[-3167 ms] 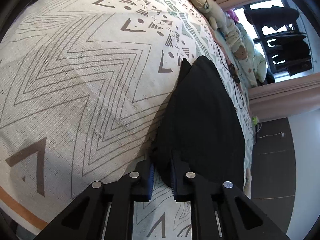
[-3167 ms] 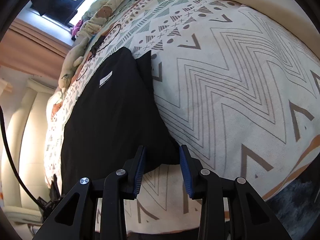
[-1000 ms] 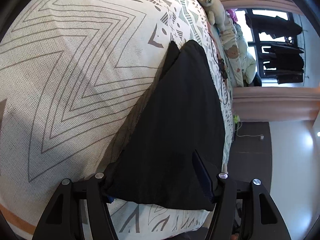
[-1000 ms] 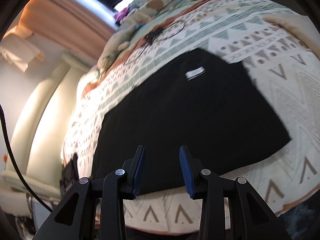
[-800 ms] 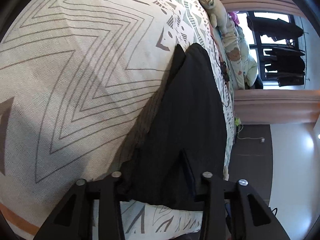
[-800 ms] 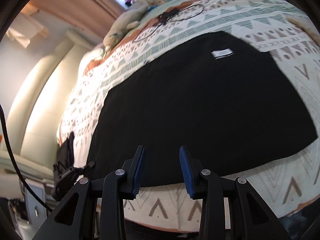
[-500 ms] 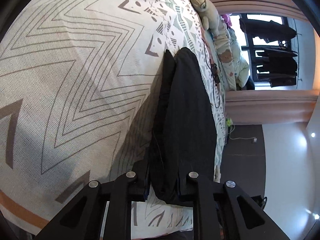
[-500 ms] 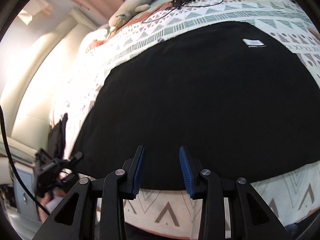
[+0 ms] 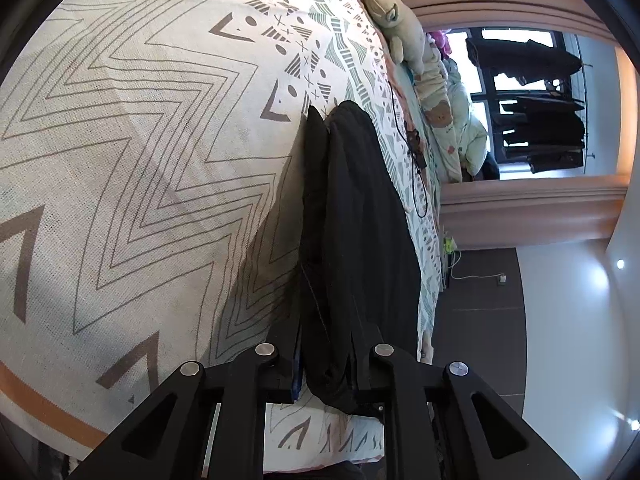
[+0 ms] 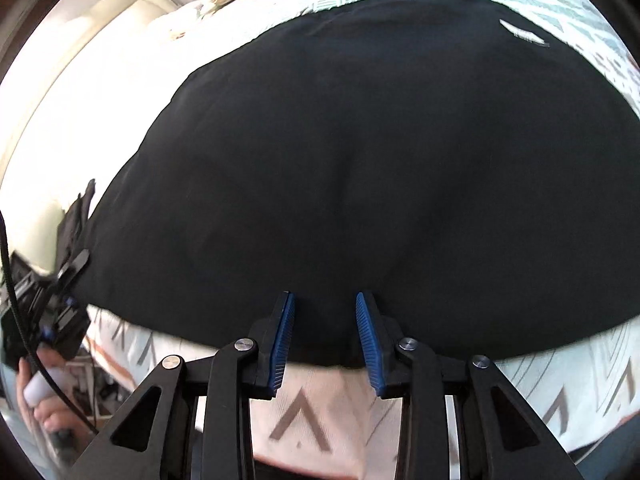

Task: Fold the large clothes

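Note:
A large black garment [image 10: 360, 160] lies spread flat on the patterned bedspread [image 9: 140, 160], with a white label [image 10: 524, 36] near its far right. In the left wrist view the garment [image 9: 356, 220] runs away edge-on from my left gripper [image 9: 328, 364], which is shut on a bunched near corner of it. My right gripper [image 10: 325, 336] is open, its blue pads [image 10: 282, 340] straddling the garment's near edge close to the middle. In the right wrist view the left gripper [image 10: 60, 292] shows at the garment's left corner, held by a hand [image 10: 36, 392].
Plush toys [image 9: 396, 20] and a black cable [image 9: 416, 152] lie along the bed's far side. Beyond them is a window with dark clothes hanging [image 9: 540, 100]. Dark floor [image 9: 480, 300] lies past the bed edge. A cream padded headboard [image 10: 80, 60] stands at left.
My left gripper went from wide open to shut on the garment's corner and lifted it slightly. My right gripper, still open, swung left and moved in over the near edge.

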A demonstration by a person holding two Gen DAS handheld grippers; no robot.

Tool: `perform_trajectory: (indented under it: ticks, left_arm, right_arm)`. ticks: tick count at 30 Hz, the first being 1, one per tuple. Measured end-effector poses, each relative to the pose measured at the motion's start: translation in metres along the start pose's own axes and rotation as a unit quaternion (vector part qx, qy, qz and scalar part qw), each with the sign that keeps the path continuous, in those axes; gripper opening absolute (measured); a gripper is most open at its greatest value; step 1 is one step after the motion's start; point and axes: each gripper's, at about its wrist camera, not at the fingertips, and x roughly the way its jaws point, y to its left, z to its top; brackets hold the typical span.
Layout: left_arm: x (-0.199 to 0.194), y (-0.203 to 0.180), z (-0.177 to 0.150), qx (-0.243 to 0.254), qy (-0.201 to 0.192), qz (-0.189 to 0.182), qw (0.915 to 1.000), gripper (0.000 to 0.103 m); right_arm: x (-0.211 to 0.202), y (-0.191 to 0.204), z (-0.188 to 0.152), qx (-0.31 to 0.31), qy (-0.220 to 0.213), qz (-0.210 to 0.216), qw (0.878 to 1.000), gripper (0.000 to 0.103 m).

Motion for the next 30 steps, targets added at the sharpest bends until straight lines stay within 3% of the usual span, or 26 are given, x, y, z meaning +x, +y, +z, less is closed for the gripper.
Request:
perform_trajectory:
  ticks: [8,16,30]
  left_arm:
    - [-0.005,0.008,-0.003,-0.020,-0.010,0.015,0.9996,0.017]
    - [-0.004,0.016,-0.007,-0.039,-0.018,0.038,0.9984,0.017]
    - [0.001,0.026,-0.006,-0.065,-0.021,0.060,0.9959,0.017]
  right_arm:
    - [0.012,0.002,0.054,-0.014,-0.020,-0.038,0.999,0.032]
    - [0.029,-0.003,0.109,-0.021,-0.020,-0.060,0.998,0.026]
    - [0.058,0.000,0.192,-0.046,-0.023,-0.113,0.992,0.026]
